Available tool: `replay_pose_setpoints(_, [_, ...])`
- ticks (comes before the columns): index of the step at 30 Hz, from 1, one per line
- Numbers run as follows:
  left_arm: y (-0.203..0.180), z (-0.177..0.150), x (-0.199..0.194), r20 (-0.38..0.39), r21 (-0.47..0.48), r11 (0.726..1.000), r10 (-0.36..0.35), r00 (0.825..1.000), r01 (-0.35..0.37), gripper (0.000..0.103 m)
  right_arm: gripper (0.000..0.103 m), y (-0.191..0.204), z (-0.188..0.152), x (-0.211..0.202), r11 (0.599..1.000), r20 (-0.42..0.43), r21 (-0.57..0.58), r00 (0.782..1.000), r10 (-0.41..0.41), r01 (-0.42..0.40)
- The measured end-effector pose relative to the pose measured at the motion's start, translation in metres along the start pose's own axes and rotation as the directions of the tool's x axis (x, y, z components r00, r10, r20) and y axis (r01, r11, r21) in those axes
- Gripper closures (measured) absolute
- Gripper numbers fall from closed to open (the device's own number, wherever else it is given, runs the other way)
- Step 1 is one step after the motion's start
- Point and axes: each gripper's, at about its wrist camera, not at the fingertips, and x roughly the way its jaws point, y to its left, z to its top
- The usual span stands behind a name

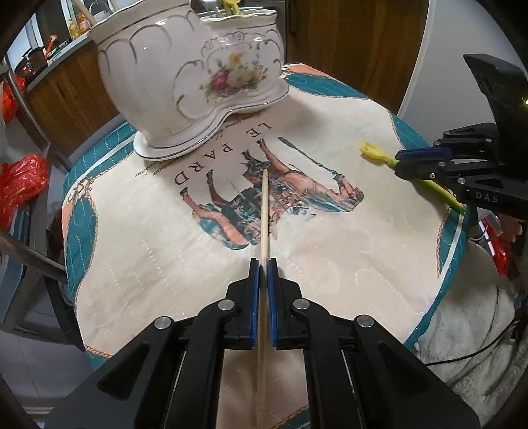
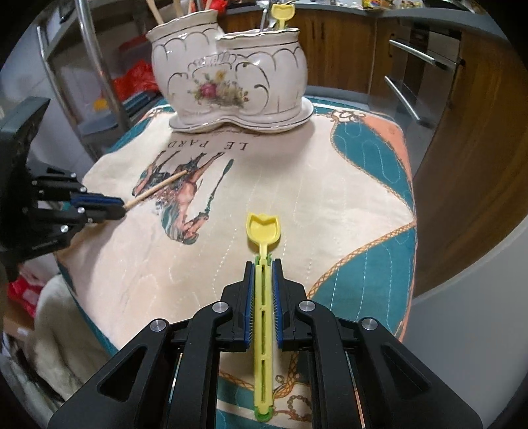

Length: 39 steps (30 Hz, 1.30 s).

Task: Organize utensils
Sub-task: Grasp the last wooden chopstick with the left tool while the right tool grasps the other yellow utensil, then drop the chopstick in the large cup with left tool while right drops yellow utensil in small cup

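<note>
While both tools are loaded, we hold each utensil lengthwise along its claw so it can drop end-first into the white two-pot ceramic holder with a painted rose (image 2: 227, 79) at the far edge of the quilted horse-print cloth (image 1: 330, 264). Our left gripper (image 1: 263, 264) pinches a thin wooden chopstick (image 1: 264, 211); our right gripper (image 2: 263, 264) pinches a yellow plastic tulip-shaped spoon (image 2: 262, 231). A matching spoon (image 2: 283, 13) already stands in the right pot.
</note>
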Motion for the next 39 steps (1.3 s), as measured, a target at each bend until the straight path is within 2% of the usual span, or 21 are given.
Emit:
replay_pose_setpoints(4, [0.000,-0.004,-0.001,0.024,-0.028,1.000,0.003,1.000,-0.002,0.097,0.089,0.002,0.003,0.001,0.999,-0.017,-0.033,1.000,-0.005,0.004])
replay_pose_setpoints(9, [0.005,-0.006,0.000,0.066,-0.059,0.998,-0.004,0.998,0.007,0.098,0.092,0.002,0.009,0.005,0.999,0.003,-0.036,1.000,0.006,-0.006])
replay_pose_setpoints(14, [0.011,-0.010,-0.014,0.170,-0.050,0.998,-0.027,0.985,0.036,0.098,0.092,0.002,0.013,-0.010,1.000,0.103,-0.027,0.995,0.016,-0.014])
replay_pose_setpoints(17, [0.019,-0.015,-0.032,0.272,-0.051,0.997,-0.036,0.962,0.052,0.098,0.092,0.003,0.020,-0.025,0.999,0.196,-0.025,0.980,0.035,-0.031])
replay_pose_setpoints(22, [0.035,-0.010,-0.069,0.452,-0.059,0.998,-0.005,0.892,0.036,0.098,0.092,0.006,0.045,-0.050,0.998,0.375,-0.024,0.925,0.067,-0.062])
replay_pose_setpoints(27, [0.054,0.017,-0.101,0.588,-0.088,0.995,0.009,0.808,0.053,0.098,0.092,-0.001,0.082,-0.071,0.995,0.531,0.017,0.844,0.079,-0.103])
replay_pose_setpoints(28, [0.060,0.027,-0.108,0.621,-0.096,0.994,0.014,0.783,0.058,0.098,0.092,-0.003,0.088,-0.072,0.994,0.547,0.022,0.833,0.079,-0.109])
replay_pose_setpoints(31, [0.068,0.049,-0.120,0.686,-0.103,0.992,0.020,0.727,0.069,0.098,0.092,-0.010,0.111,-0.076,0.988,0.608,0.042,0.789,0.091,-0.146])
replay_pose_setpoints(35, [0.088,0.089,-0.126,0.761,-0.129,0.983,0.012,0.648,0.133,0.098,0.092,-0.023,0.140,-0.075,0.971,0.681,0.077,0.723,0.113,-0.225])
replay_pose_setpoints(36, [0.092,0.098,-0.129,0.777,-0.140,0.980,0.021,0.629,0.141,0.098,0.092,-0.026,0.144,-0.074,0.969,0.687,0.083,0.717,0.114,-0.233])
replay_pose_setpoints(39, [0.100,0.122,-0.123,0.808,-0.177,0.973,0.056,0.587,0.150,0.098,0.092,-0.031,0.160,-0.066,0.957,0.711,0.088,0.691,0.133,-0.275])
